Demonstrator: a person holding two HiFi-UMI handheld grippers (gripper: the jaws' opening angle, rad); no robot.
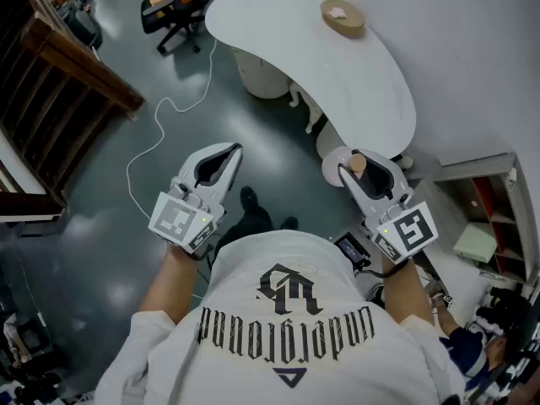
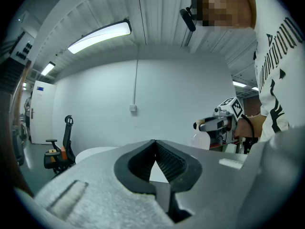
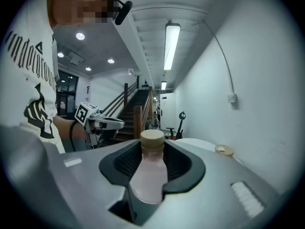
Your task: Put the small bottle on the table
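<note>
Small bottle (image 3: 150, 175) clamped in right gripper (image 1: 369, 175) jaws, not yet set on bench (image 1: 278, 32); left gripper (image 1: 221, 157) jaws closed, empty.

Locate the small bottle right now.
The small bottle is clamped in the right claw; in the head view it's at right, just short of the white table's near edge, not on it.

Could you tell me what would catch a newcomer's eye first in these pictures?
The small bottle with a tan cap, clamped between the jaws of the right gripper, stands out at once. Ahead lies a curved white table with a roll of tape near its far end. The left gripper is shut and empty, held over the dark floor.
</note>
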